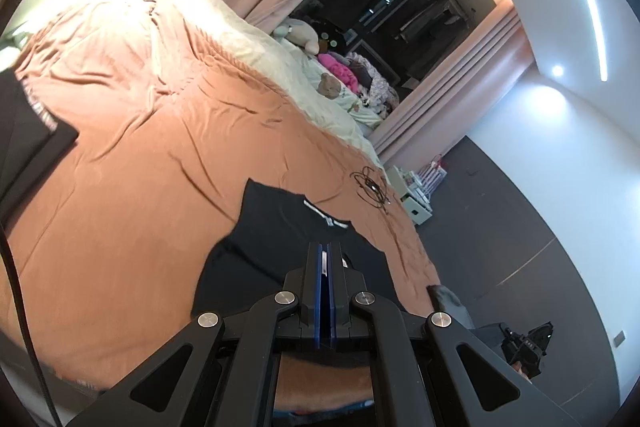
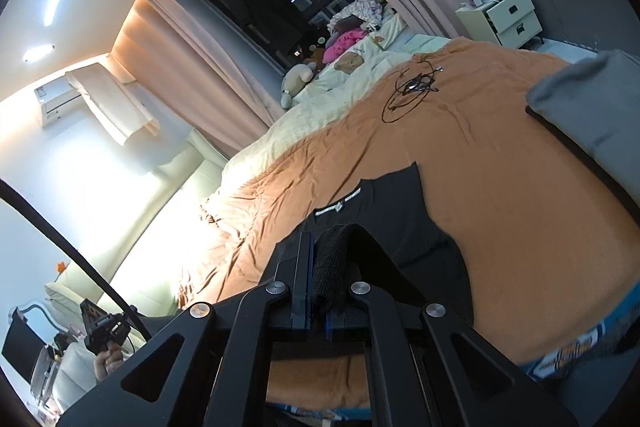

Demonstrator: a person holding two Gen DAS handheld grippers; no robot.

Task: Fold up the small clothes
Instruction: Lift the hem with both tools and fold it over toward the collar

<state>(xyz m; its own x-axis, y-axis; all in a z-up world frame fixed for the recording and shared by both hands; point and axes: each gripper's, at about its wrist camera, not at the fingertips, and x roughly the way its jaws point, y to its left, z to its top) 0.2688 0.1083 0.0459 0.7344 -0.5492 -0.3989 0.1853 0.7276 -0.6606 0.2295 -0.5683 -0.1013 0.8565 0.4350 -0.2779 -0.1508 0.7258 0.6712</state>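
both tongs, left [image 1: 327,253] and right [image 2: 326,247], are closed, angled slightly downward.

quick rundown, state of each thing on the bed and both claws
black t-shirt: lying on the orange bedspread, collar end flat, near end lifted by the claws
left claw: shut, near hem of the shirt apparently pinched
right claw: shut on black fabric bunched between its fingers
orange bedspread: spread over the bed, wrinkled
black cable: loosely coiled, lying apart from the shirt
bedside drawers: closed
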